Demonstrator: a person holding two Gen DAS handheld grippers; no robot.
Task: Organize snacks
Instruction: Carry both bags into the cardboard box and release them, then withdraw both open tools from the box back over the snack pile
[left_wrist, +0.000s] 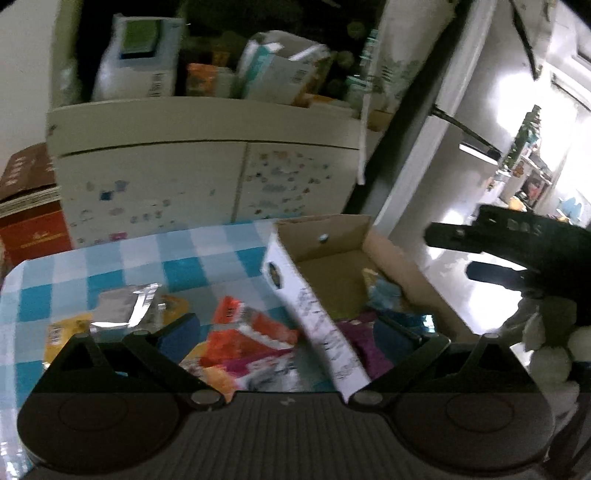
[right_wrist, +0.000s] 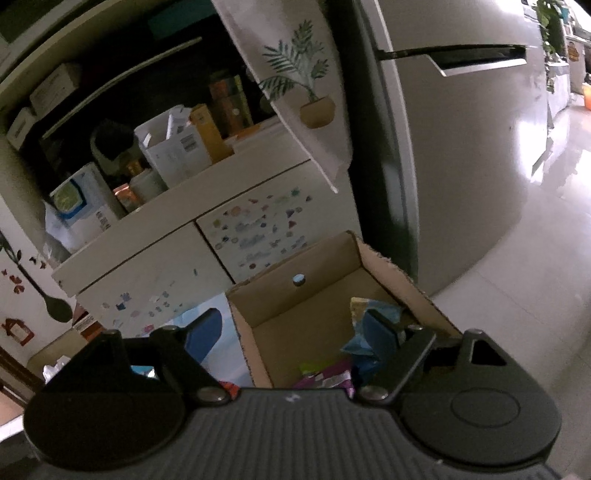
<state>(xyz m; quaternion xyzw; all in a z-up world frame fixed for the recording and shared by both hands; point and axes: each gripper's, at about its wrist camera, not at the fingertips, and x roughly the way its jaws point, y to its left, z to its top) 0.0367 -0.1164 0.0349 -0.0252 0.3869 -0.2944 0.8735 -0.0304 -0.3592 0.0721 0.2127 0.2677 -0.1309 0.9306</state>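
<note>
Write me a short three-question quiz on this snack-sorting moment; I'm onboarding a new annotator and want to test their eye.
1. True or false: the cardboard box is empty.
2. Which lies on the checked tablecloth outside the box? A) an orange snack packet B) a banana C) a mug
3. Fill in: the left gripper has its fingers ____, with nothing gripped between them.

Key:
1. False: a blue packet and a purple packet lie inside.
2. A: the orange snack packet lies beside a silver foil packet.
3. Open.
</note>
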